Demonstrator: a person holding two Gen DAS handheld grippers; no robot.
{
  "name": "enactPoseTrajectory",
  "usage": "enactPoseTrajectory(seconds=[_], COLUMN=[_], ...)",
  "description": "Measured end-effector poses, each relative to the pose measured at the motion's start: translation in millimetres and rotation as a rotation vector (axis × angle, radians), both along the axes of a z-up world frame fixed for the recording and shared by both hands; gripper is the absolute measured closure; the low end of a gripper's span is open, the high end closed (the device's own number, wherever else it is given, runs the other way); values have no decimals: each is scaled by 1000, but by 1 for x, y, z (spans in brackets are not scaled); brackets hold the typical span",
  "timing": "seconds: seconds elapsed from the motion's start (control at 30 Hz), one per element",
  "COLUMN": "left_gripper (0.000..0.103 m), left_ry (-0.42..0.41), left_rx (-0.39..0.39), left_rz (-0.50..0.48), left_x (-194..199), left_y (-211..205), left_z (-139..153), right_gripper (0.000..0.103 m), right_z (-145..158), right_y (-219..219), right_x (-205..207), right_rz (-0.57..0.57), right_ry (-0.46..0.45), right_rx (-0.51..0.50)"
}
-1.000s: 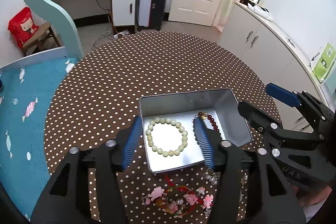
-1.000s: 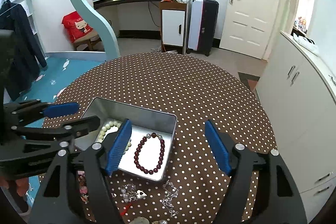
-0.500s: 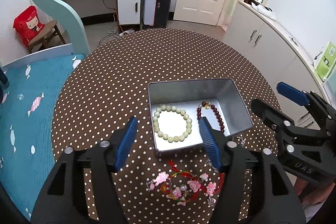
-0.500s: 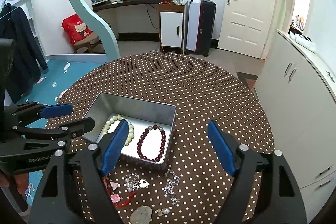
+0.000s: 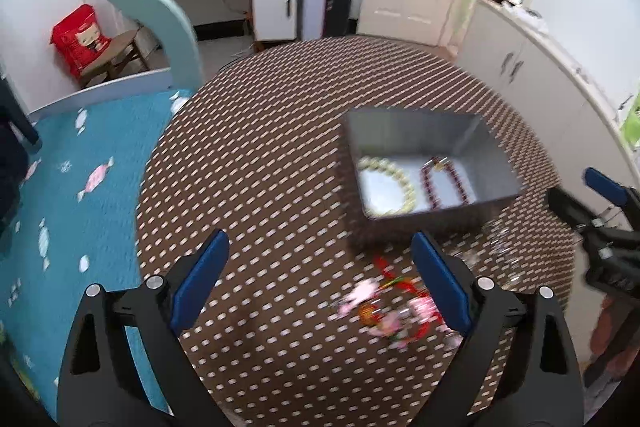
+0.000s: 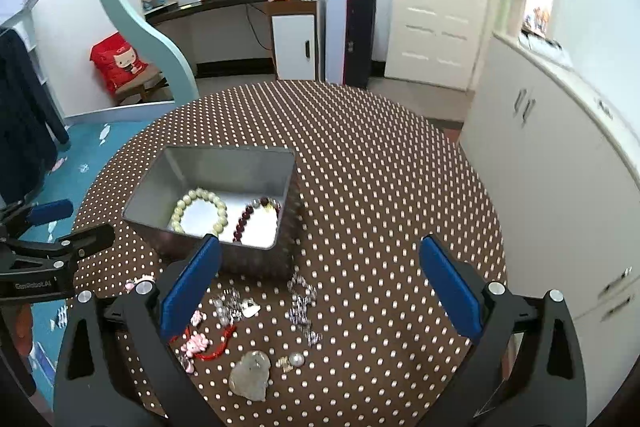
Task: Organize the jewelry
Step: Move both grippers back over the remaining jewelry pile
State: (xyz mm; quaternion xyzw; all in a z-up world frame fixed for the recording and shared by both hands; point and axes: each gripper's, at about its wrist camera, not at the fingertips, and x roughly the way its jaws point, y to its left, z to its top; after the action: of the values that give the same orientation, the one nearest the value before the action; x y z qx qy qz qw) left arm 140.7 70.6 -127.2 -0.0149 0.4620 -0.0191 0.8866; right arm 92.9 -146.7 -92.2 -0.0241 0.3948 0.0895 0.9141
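Matt metal tin [image 6: 256, 259], spotted cloth tablecloth [image 6: 380, 187]

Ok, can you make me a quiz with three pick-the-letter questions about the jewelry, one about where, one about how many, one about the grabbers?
1. Where is the pale bracelet?
A. in the tin
B. on the tablecloth
C. in a gripper

2. How many bracelets lie in the tin?
A. one
B. two
C. four

3. How are the right gripper and left gripper?
A. both shut on beads
B. one open, one shut
C. both open and empty

Answers:
1. A, it rests on the tin's floor beside the dark red bracelet.
2. B, only the pale one and the dark red one are inside; the pink charm bracelet and the heart pendant lie on the tablecloth.
3. C, each one's blue pads stand wide apart with nothing between.
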Motion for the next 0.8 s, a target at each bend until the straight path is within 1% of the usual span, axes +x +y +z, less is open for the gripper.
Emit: enactPoseTrajectory(seconds=[0.1, 0.2, 0.33, 0.4, 0.47, 0.53, 0.6, 0.63, 0.7, 0.77, 0.8], left_gripper=[10, 10, 11, 11, 12, 30, 33, 38, 44, 48, 54], left_ry=[16, 37, 34, 28, 20, 16, 26, 29, 39, 42, 44], left_rx=[30, 54, 86, 102, 105, 115, 123, 125, 121, 109, 111], left_rz=[-5, -59, -132, -171, -204, -243, -254, -253, -259, -273, -278], left_x=[-3, -9, -18, -24, -26, -28, -28, -28, -27, -26, -26], left_y=[7, 12, 10, 7, 4, 0, -1, -2, -2, -4, -5], left_z=[-12, -24, -35, -39, -43, -48, -54, -56, -60, -62, -64], right_gripper=[7, 7, 7, 7, 7, 7, 7, 7, 7, 7, 7], right_z=[-10, -25, -44, -51, -58, -59, -59, -59, -58, -57, -57], right_y=[-7, -13, -17, -19, -20, -18, -15, -13, -9, -5, -3], right_x=[-2, -7, -9, -10, -15, -18, -21, -23, -24, -25, -25], right_rz=[-17, -38, -77, -92, -94, -91, -86, -78, -68, -55, -53], right_ry=[33, 64, 90, 102, 110, 105, 96, 93, 87, 88, 88], right_rx=[20, 11, 26, 43, 81, 99, 97, 94, 88, 82, 81])
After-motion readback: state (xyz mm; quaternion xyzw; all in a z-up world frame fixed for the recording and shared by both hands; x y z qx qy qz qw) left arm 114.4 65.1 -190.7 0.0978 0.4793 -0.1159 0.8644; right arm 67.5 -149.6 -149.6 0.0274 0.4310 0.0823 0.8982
